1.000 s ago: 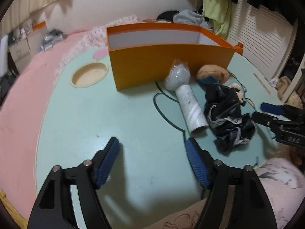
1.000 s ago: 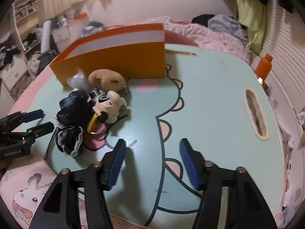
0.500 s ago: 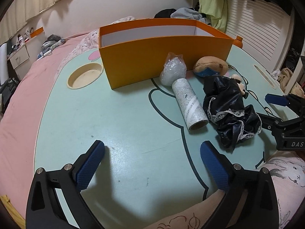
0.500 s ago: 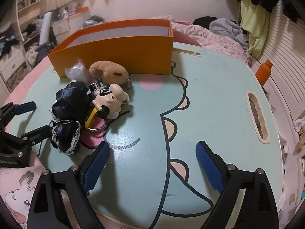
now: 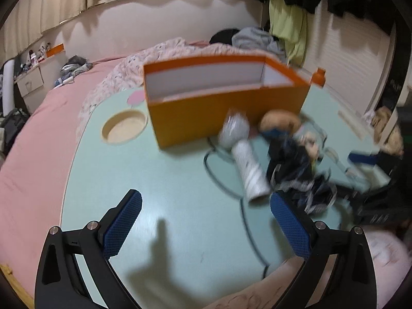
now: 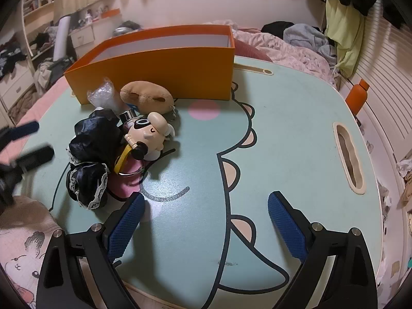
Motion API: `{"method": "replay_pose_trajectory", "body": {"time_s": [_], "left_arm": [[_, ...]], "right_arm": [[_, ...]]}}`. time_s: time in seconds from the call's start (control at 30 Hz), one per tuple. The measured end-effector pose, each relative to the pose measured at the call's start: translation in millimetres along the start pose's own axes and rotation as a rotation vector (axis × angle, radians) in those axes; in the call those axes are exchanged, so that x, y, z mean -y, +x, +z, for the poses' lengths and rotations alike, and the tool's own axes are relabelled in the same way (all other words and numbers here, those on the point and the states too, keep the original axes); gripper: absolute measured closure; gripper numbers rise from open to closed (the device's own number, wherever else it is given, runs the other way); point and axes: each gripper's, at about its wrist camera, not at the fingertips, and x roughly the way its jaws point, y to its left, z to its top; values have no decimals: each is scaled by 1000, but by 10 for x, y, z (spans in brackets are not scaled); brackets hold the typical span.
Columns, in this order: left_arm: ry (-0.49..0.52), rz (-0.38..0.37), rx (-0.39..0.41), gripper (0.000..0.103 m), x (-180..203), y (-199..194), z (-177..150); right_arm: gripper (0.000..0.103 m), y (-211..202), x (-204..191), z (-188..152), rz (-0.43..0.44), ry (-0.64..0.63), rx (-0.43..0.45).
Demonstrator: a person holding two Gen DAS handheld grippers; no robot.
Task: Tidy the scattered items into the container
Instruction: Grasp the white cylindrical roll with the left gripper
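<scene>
Black lacy cloth [image 6: 88,164] lies left of right tool [image 6: 204,215]

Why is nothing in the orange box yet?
It looks empty: the orange box shows only bare white inner walls, though its floor is hidden. The toys lie outside it on the table.

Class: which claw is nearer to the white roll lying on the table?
Left. The left claw is open just short of the white roll, whose near end lies by its right finger. The right claw stands open beyond the black cloth, farther off.

Left claw [image 5: 206,213] and right claw [image 6: 206,215], jaws just spread wide, empty.
</scene>
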Motion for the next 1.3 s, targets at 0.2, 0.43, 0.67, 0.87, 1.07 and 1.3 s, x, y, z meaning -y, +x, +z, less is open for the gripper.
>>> {"method": "replay_pose_trajectory", "body": {"time_s": [0.2,0.43,0.67,0.87,1.07,1.3], "left_arm": [[32,67,-11,19,78,192,257],[94,19,-54,39,245,372,324],[132,13,-111,73,338,540,229],[119,4,-93,78,344,542,157],[14,30,-66,78,160,436,117],[-49,21,-40,78,38,385,4]], "right_arm": [[6,-1,-1,-1,0,0,0],[6,0,1,-1,-1,-1,0],[6,0,3,-1,-2,-1,0],[5,0,-2,-3,-1,-1,0],[5,-1,-1,-3,-1,-1,0],[12,-41,6,-9,17,10,16]]}}
